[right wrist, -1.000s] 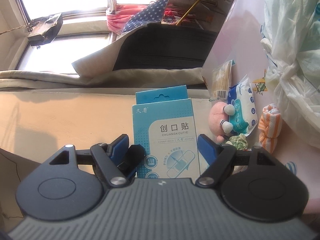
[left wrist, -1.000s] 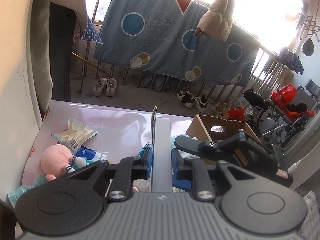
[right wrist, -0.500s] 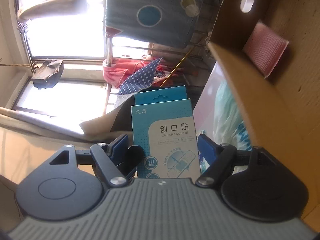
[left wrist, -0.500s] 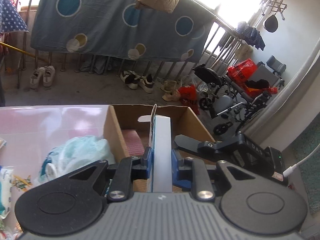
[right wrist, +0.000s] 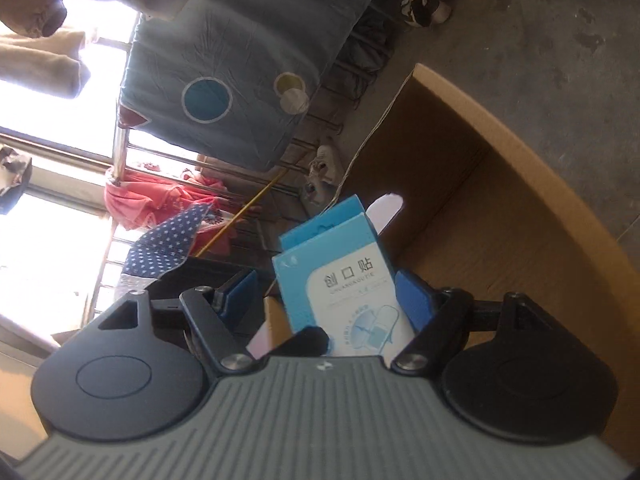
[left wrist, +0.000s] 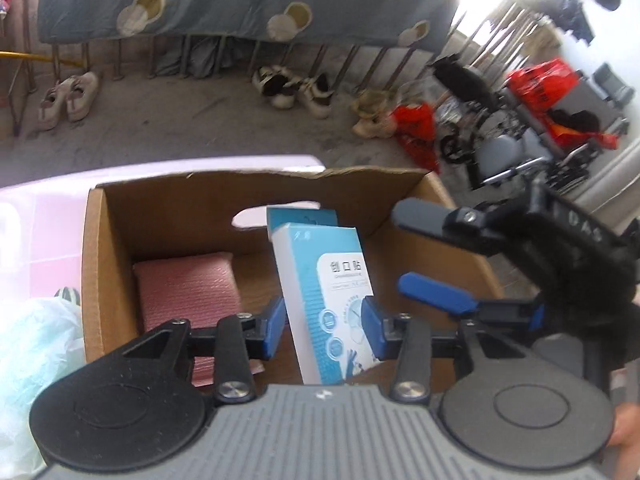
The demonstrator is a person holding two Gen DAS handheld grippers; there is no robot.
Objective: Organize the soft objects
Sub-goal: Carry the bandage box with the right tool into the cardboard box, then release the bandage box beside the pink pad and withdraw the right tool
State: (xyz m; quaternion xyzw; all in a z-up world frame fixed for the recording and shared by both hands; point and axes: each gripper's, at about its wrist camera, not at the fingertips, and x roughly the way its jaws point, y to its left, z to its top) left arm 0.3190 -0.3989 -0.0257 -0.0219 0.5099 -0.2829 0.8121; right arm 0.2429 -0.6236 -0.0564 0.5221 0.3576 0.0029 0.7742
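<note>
A blue and white plaster box (left wrist: 328, 292) stands tilted over the open cardboard carton (left wrist: 100, 264), its printed face showing. My left gripper (left wrist: 324, 326) flanks its lower part and its jaws are opening; the box sits loosely between the pads. My right gripper (left wrist: 400, 246) reaches in from the right. In the right wrist view the plaster box (right wrist: 344, 280) lies between the wide-set pads of the right gripper (right wrist: 326, 296), close to the right pad, with a gap at the left one. A folded pink cloth (left wrist: 188, 292) lies on the carton's floor.
The carton (right wrist: 500, 184) stands at the far edge of a pink table (left wrist: 40, 248). A pale green plastic bag (left wrist: 32, 344) lies left of the carton. Beyond are a concrete floor, shoes, a hanging blue sheet and a wheelchair.
Both grippers swung from the table's left side to above the carton. The left jaws have parted, and the box, gripped edge-on before, has turned to show its face.
</note>
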